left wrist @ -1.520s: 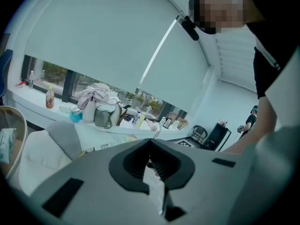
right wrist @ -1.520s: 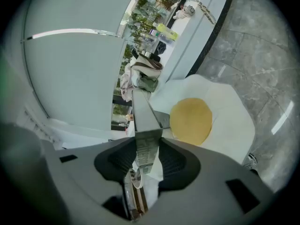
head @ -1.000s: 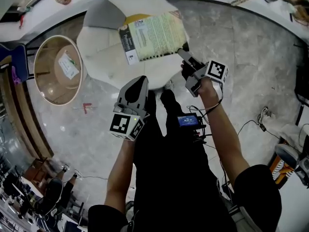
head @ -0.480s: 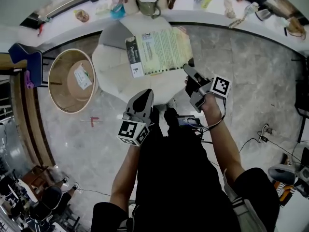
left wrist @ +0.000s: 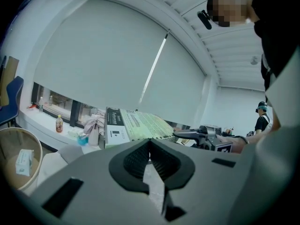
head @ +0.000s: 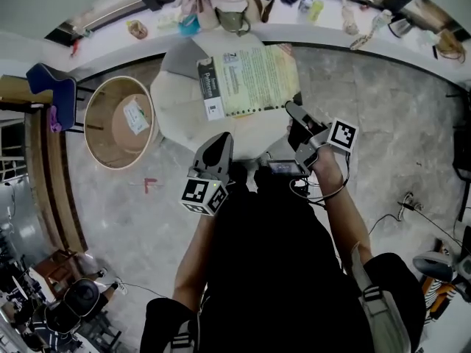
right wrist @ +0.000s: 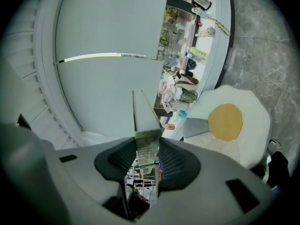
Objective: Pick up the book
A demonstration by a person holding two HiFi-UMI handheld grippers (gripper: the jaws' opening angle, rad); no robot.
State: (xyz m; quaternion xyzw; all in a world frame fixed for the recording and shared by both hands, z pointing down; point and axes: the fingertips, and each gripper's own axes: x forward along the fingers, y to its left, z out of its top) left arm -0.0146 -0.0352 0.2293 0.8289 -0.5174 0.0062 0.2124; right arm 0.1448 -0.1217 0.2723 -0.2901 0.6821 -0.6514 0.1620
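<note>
The pale-green, dark-spined book (head: pixel 250 79) is held clamped at one corner, cover up.

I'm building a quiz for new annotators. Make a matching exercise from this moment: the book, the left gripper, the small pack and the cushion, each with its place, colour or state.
Things:
1. book
2. left gripper
3. small pack
4. cushion

Descriptions:
A. white with a round yellow middle
B. inside the round basket
C. jaws together, nothing between them
D. clamped at its edge by the right gripper

Pairs: 1-D, 2-C, 3-B, 4-A
</note>
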